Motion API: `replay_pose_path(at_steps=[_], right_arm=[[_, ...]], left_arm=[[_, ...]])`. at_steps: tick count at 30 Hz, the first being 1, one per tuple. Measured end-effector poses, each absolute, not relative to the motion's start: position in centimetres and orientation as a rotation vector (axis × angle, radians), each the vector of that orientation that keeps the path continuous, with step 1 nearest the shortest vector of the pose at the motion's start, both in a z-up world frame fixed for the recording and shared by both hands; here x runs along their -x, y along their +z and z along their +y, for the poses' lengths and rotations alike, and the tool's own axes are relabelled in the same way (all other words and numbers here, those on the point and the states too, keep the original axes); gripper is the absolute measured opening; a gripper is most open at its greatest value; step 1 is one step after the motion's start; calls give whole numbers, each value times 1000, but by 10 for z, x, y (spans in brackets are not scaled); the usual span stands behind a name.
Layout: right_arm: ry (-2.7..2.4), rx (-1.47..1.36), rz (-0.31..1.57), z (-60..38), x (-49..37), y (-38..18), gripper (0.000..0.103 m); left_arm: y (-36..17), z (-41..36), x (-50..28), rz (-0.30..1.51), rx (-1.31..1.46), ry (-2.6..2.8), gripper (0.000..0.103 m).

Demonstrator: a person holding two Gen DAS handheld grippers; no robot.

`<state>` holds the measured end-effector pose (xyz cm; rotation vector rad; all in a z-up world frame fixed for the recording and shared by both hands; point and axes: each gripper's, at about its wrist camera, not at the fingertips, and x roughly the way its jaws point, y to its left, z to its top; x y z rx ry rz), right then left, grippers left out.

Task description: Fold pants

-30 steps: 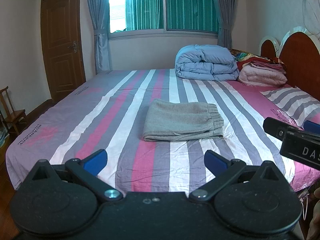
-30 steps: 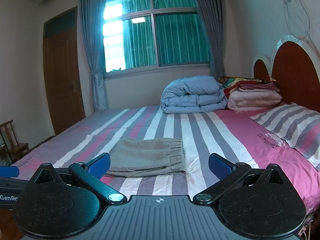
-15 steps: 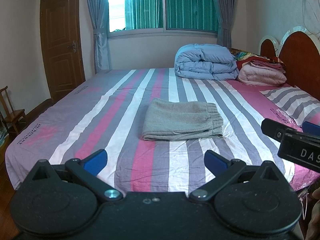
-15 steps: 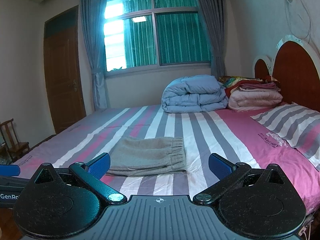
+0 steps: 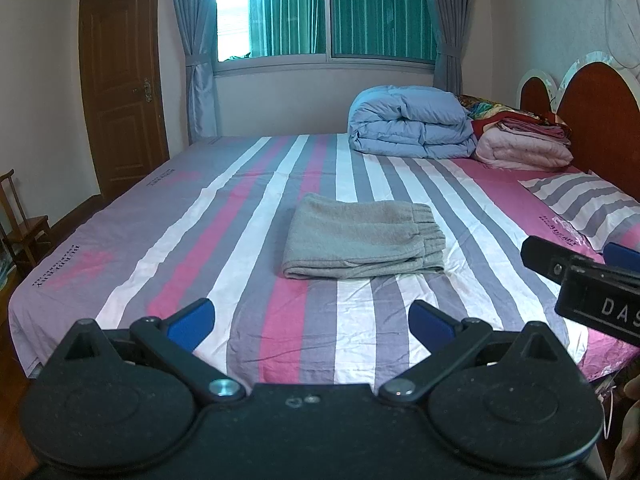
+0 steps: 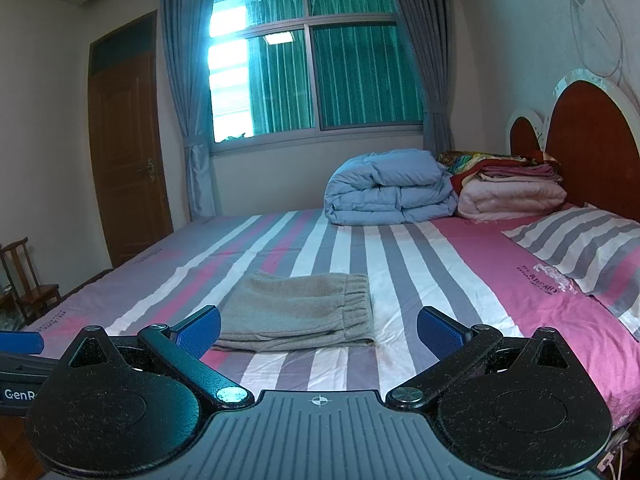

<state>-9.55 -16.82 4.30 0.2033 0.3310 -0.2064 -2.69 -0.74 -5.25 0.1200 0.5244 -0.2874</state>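
On striped bedsheet (image 5: pixel 256 240), rectangular fleecy pants (image 5: pixel 360 242)

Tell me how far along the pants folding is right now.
Looks finished: the gray pants lie in a compact folded stack on the striped bed, waistband on the right. Nothing is in hand; the left tool and right tool are open and clear of the fabric. No step visibly remains.
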Motion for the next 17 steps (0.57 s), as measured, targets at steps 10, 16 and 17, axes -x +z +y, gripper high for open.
replay_pose_path(at_steps=[10,16,17], right_arm=[[-205,-199,330,-165,95,43,103],[-206,-182,329,-162,94,42,103],[-206,-185,329,-162,94,41,103]], left_arm=[[-55,-7,30,504,-107,-295,96],[-53,-1,36,469,-71,-277,94],[-53,-1,36,474,-65,-283,96]])
